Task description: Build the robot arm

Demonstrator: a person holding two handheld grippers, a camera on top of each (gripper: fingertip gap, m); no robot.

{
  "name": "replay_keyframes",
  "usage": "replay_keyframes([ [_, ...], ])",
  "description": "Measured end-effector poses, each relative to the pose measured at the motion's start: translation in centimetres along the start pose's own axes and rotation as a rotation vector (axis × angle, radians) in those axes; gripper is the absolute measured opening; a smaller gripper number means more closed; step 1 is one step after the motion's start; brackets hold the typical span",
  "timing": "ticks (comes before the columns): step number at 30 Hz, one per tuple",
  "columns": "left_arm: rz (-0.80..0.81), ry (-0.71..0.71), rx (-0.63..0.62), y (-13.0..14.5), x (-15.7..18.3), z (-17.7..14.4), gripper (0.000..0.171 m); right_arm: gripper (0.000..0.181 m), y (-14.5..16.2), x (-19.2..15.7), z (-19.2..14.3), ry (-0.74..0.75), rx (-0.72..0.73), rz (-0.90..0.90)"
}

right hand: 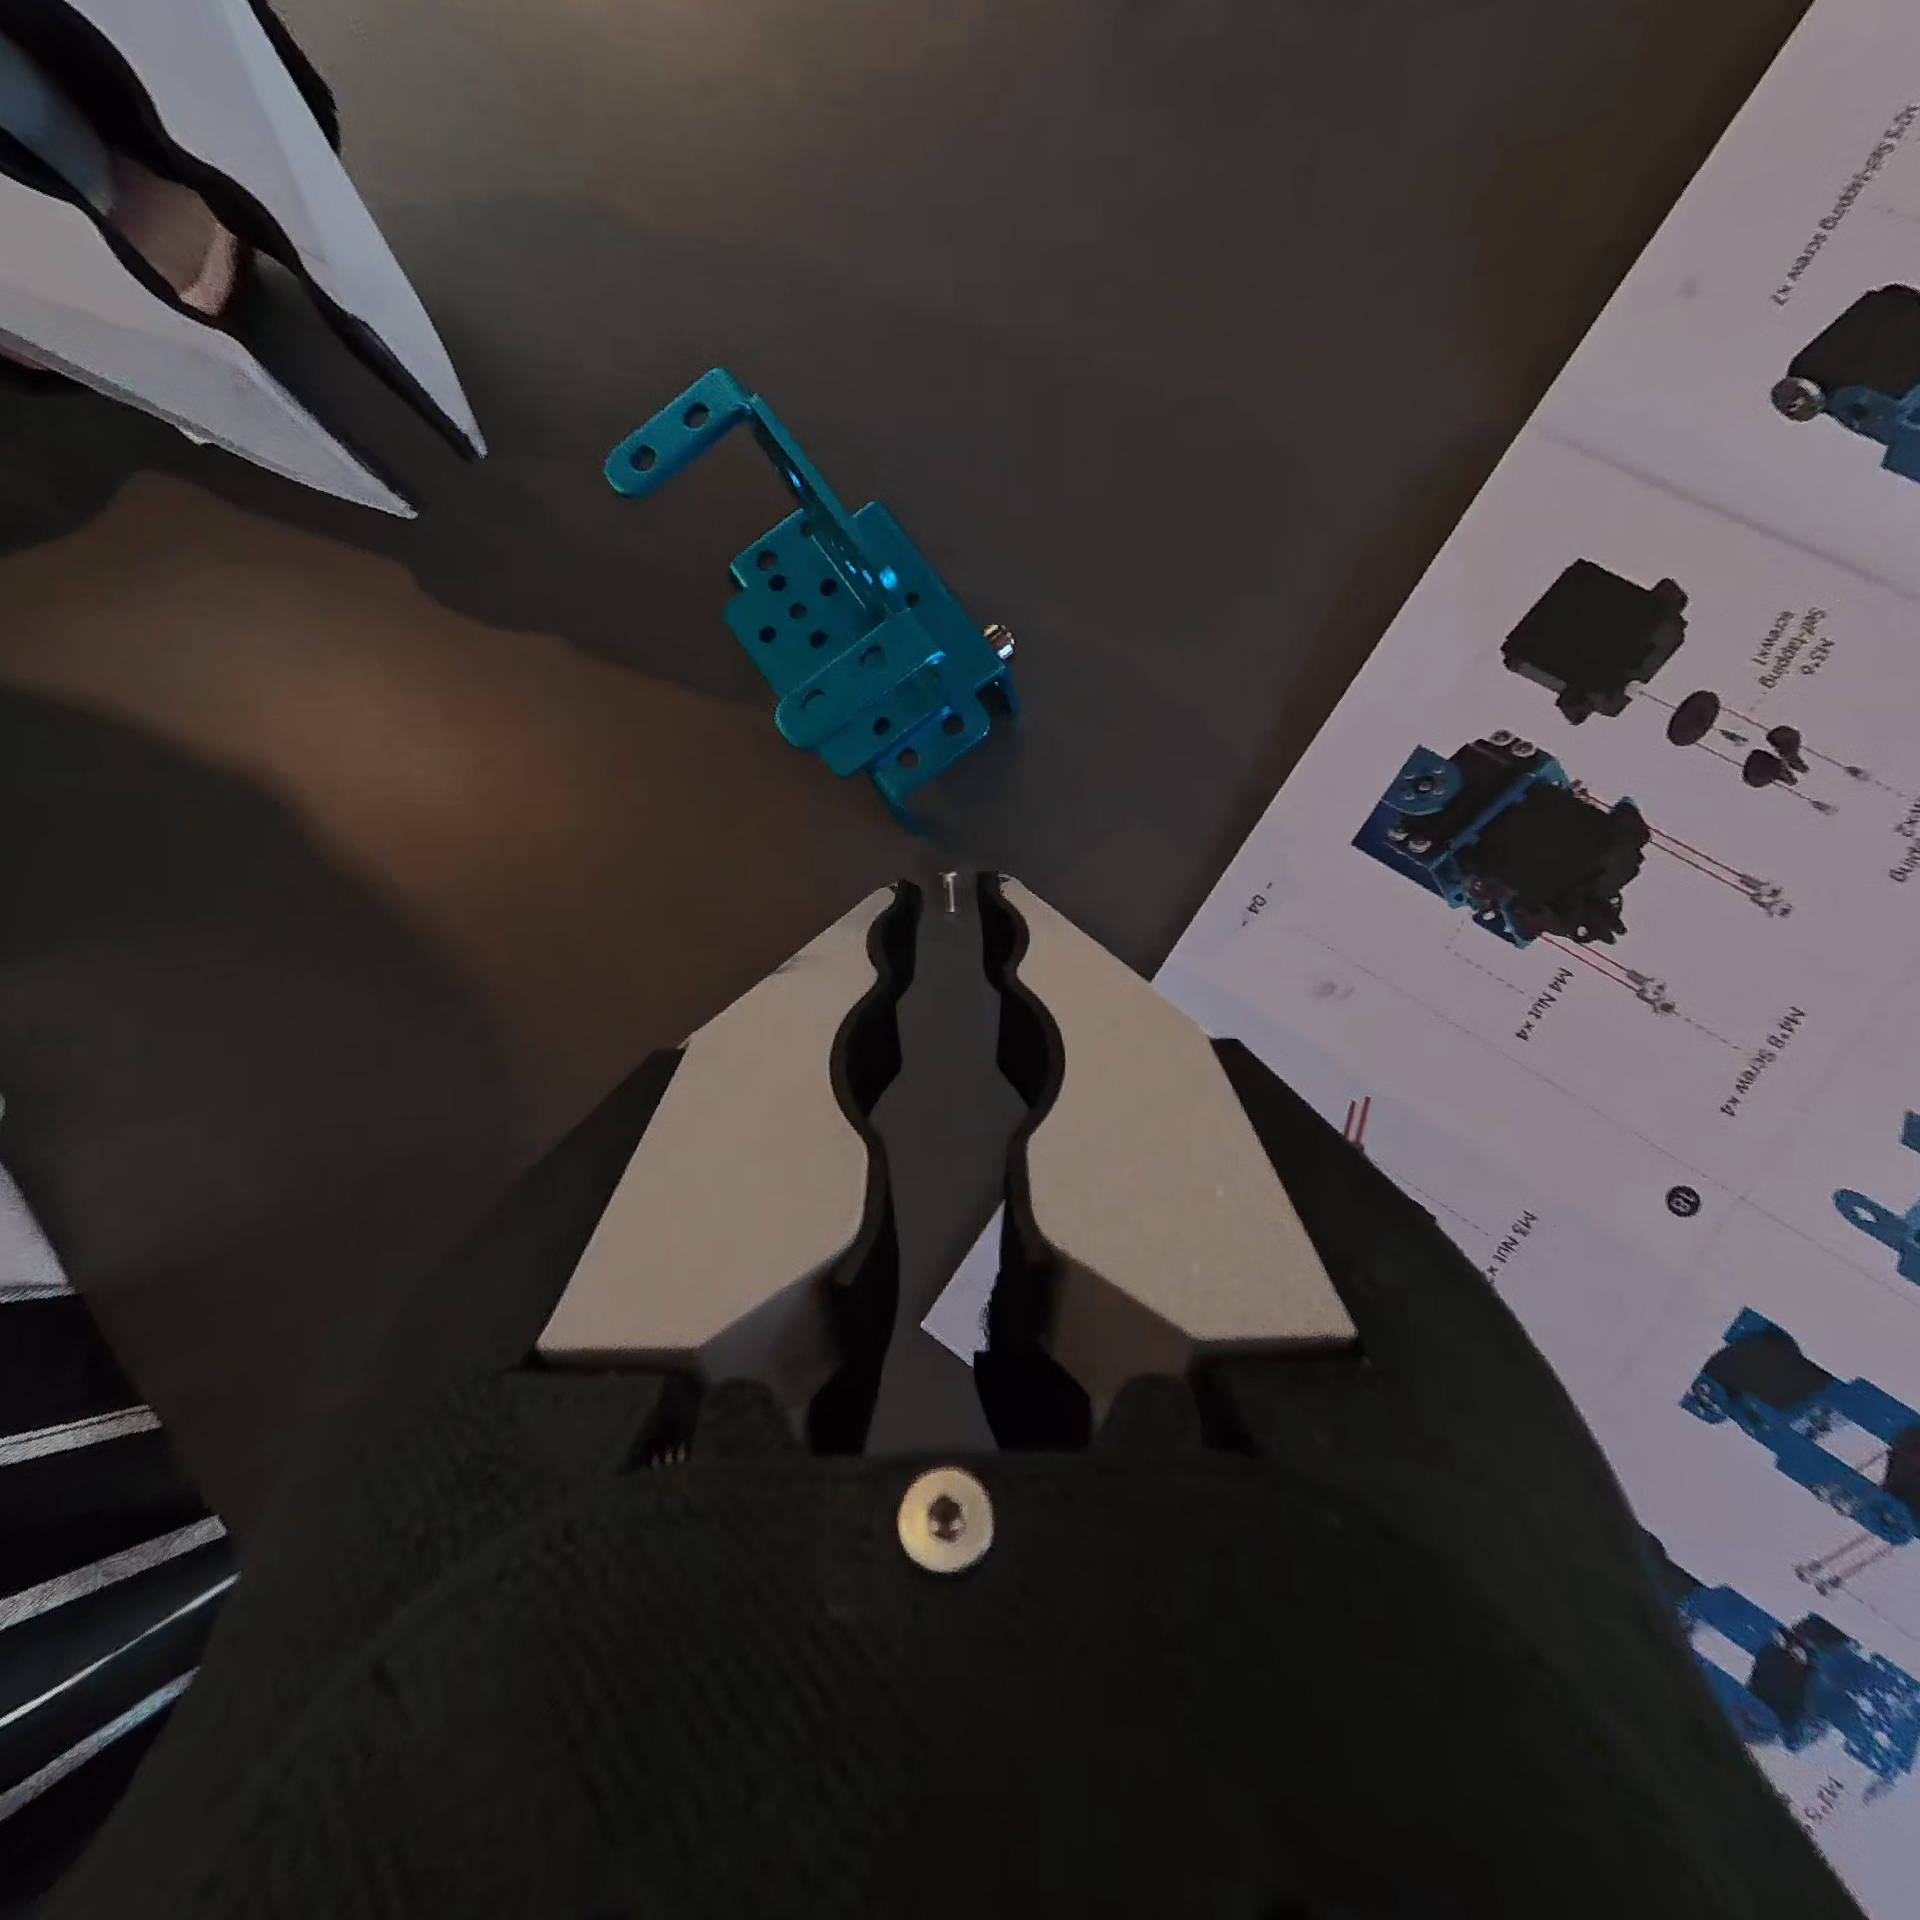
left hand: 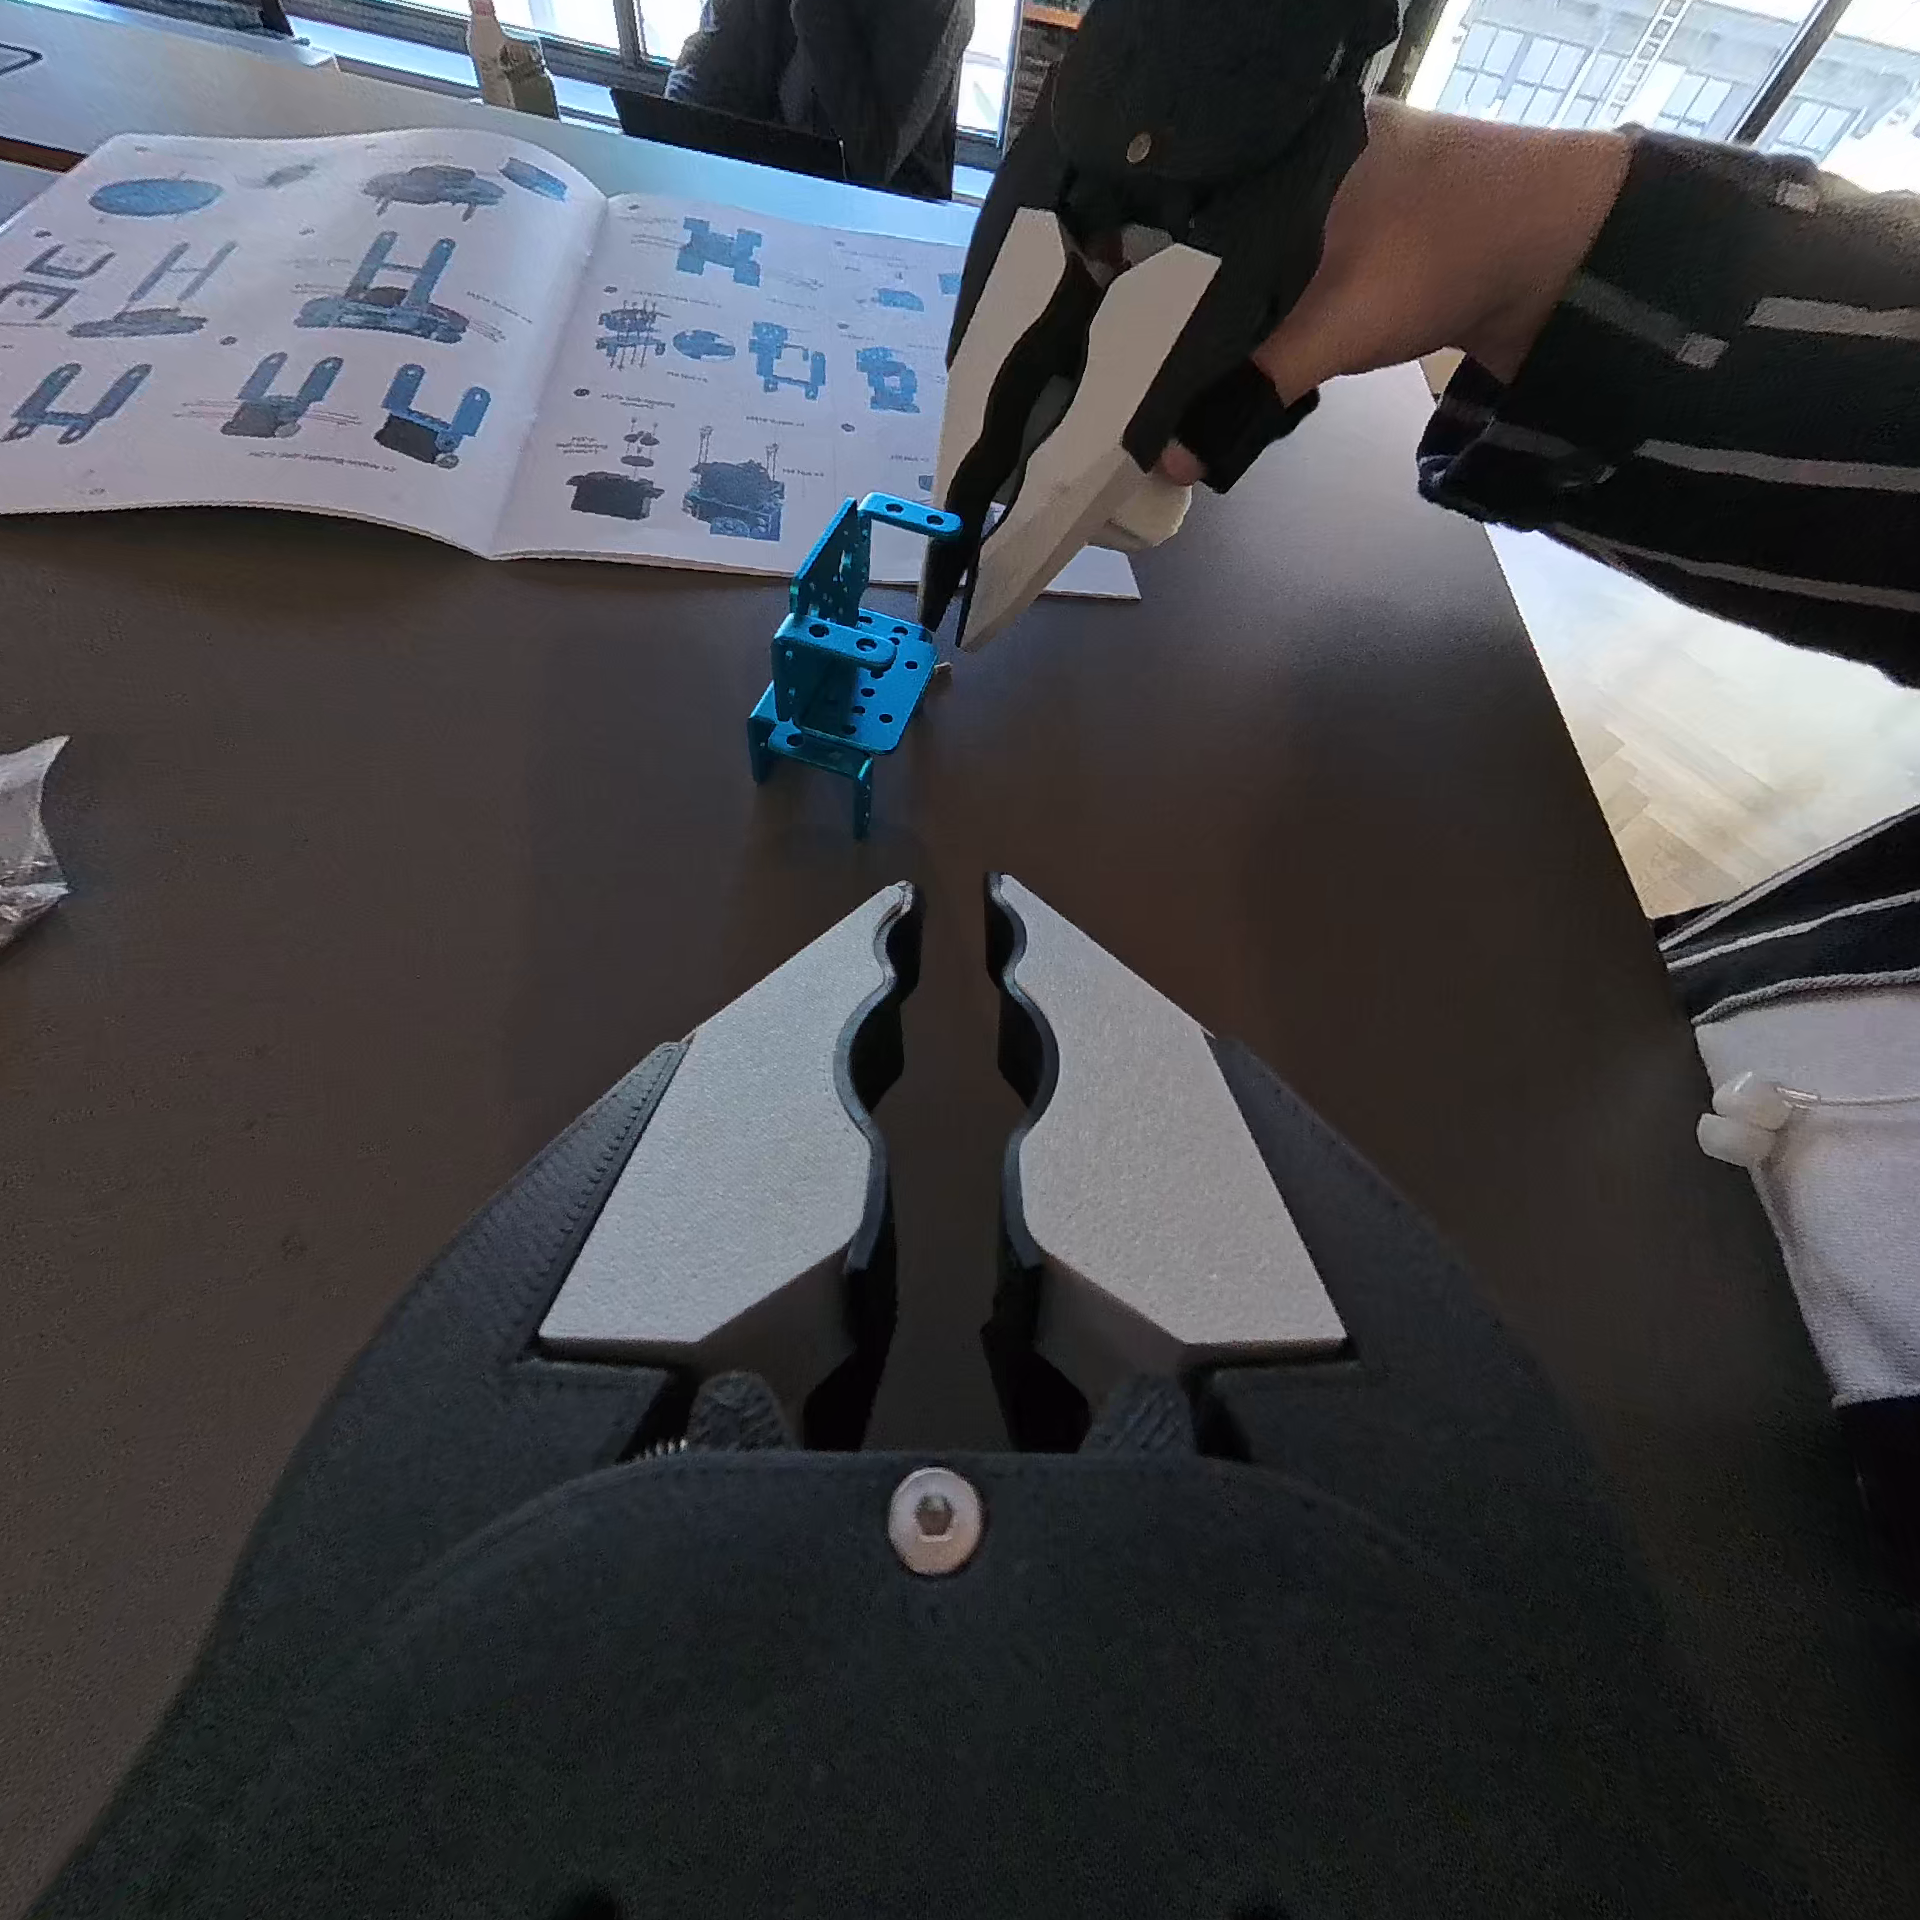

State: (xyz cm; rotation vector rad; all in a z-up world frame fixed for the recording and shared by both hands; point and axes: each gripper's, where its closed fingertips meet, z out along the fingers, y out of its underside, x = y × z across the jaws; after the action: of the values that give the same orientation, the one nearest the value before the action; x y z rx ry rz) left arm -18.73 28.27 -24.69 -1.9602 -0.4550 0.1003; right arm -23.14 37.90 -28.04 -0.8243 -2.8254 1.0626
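A blue perforated metal bracket assembly (left hand: 840, 665) stands on the dark table (left hand: 416, 1039). It also shows in the right wrist view (right hand: 852, 644), with a silver screw head (right hand: 1000, 639) on its side. My right gripper (right hand: 951, 896) points down just beside the assembly, its jaws a little apart. A small loose silver screw (right hand: 951, 894) lies between its tips and is not clamped. The right gripper also shows in the left wrist view (left hand: 948, 623). My left gripper (left hand: 951, 894) is slightly open and empty, a short way in front of the assembly.
An open instruction booklet (left hand: 416, 312) lies behind the assembly and shows in the right wrist view (right hand: 1558, 935). A clear bag of small parts (left hand: 26, 831) lies at the left edge. The table edge (left hand: 1558, 675) runs along the right. A person (left hand: 831, 83) sits at the far side. Some 12 centimeters of space lies between my two pairs of fingers.
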Motion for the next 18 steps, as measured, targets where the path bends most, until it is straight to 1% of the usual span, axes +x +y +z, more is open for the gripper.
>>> replay_keyframes([
  [10,0.005,0.000,-0.001,0.1,0.1,-0.1,0.010,0.013,0.2,0.2,1.0,0.017,-0.069,0.014],
  [12,0.008,0.000,-0.004,0.1,0.2,-0.1,0.010,0.005,0.3,0.0,1.1,0.007,-0.076,0.013],
  [16,0.011,0.002,-0.008,0.2,0.2,0.0,0.010,0.005,0.4,-0.1,0.9,0.024,-0.067,-0.012],
  [18,0.009,0.004,-0.005,0.1,0.2,-0.1,0.009,0.005,0.2,0.0,0.3,0.037,-0.017,-0.015],
])
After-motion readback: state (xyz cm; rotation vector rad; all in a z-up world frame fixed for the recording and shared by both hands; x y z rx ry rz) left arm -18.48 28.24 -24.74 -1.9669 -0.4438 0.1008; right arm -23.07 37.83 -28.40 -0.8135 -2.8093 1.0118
